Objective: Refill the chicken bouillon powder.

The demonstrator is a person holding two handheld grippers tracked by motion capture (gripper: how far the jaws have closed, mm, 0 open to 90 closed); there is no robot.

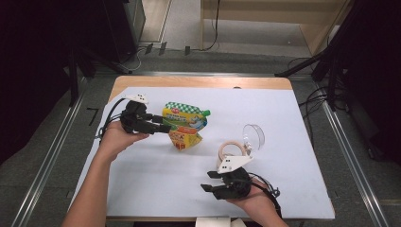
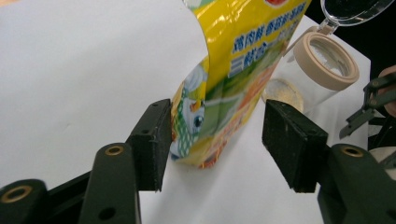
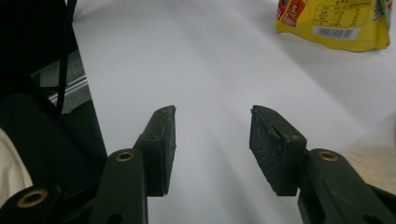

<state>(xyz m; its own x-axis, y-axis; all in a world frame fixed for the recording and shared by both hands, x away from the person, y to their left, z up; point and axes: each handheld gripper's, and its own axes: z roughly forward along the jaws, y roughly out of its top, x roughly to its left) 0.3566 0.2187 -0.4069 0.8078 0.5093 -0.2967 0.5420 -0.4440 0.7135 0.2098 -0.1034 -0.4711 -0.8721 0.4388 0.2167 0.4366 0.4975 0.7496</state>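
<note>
On the white-covered table (image 1: pixel 156 189), the left gripper (image 1: pixel 163 126) lies level near the left edge, its jaws at the yellow pouch (image 1: pixel 185 125), seemingly astride its lower end. The clear jar (image 1: pixel 243 142) lies toward the right edge. The right gripper (image 1: pixel 208 181) rests by the near edge, jaws apart, nothing between

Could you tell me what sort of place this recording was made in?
Probably a lab recording station: a table under white sheet, floor rails alongside, loose cables and dark stands around it.

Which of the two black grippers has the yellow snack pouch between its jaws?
The left gripper: the yellow snack pouch stands between its open jaws. The right gripper has only bare white table cover between its jaws.
</note>
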